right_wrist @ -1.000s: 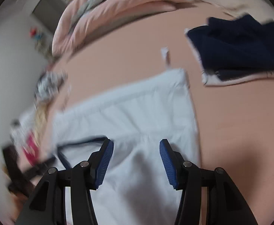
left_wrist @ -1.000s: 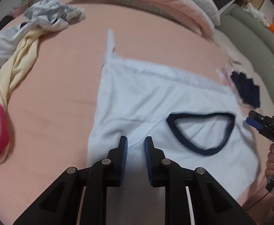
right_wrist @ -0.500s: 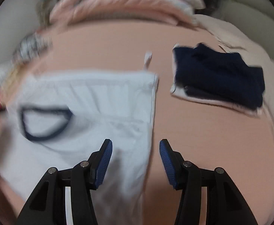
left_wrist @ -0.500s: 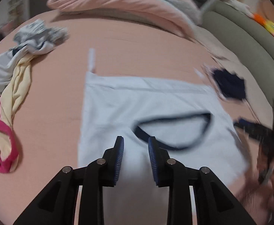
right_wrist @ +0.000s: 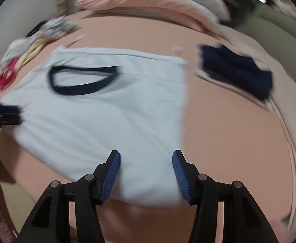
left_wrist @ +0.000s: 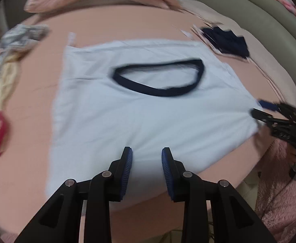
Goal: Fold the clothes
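- The white T-shirt [left_wrist: 148, 109] with the navy collar [left_wrist: 160, 77] lay flat on the pink bed sheet [left_wrist: 30, 121], its near hem at the mattress edge.
- The left gripper [left_wrist: 147, 154] hovered above the near hem with jaws apart and nothing between them; the gap was wider than one second earlier.
- The right gripper [right_wrist: 146, 156] hovered over the shirt's near right corner, jaws wide apart and empty, as in the earlier frames.
- Compared with one second earlier, both cameras sat further back, and the whole shirt was in view.
- The folded navy garment [right_wrist: 237, 70] lay just beside the shirt's far right corner.
- A pile of unfolded clothes [left_wrist: 4, 68] lay to the left, apart from the shirt.
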The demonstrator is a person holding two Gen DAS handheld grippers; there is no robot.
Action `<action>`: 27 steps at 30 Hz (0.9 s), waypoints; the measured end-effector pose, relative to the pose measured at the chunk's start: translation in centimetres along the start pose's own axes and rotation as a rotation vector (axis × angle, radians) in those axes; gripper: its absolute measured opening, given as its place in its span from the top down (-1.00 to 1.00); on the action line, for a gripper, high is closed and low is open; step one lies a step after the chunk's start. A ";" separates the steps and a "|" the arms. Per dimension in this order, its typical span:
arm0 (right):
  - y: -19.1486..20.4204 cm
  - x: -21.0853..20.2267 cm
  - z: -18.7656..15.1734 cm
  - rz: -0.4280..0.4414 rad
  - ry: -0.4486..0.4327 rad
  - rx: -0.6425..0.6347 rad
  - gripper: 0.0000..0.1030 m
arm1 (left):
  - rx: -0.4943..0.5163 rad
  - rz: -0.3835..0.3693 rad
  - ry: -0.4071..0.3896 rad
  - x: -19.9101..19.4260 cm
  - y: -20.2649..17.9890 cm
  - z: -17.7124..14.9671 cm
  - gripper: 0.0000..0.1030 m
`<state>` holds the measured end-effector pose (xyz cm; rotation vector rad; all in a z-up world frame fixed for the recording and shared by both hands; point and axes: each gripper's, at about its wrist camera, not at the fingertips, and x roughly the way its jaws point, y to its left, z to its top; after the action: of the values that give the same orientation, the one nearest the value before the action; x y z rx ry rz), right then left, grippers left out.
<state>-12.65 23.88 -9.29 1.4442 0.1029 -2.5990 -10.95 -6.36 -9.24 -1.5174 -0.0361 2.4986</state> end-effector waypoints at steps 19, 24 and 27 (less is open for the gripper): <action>-3.7 -1.1 -3.6 -0.128 0.042 0.153 -0.17 | -0.191 0.130 0.000 -3.5 5.9 -2.6 0.47; -2.5 -2.4 -2.7 -0.160 -0.033 0.129 -0.17 | -0.094 0.073 -0.053 -2.7 2.0 -1.4 0.47; -2.0 -2.5 -2.7 -0.150 -0.022 0.146 -0.17 | -0.056 0.051 -0.046 -1.5 0.1 -0.9 0.47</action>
<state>-9.46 26.46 -8.60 1.5085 0.0203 -2.7950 -9.50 -6.81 -8.31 -1.5002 -0.0757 2.5930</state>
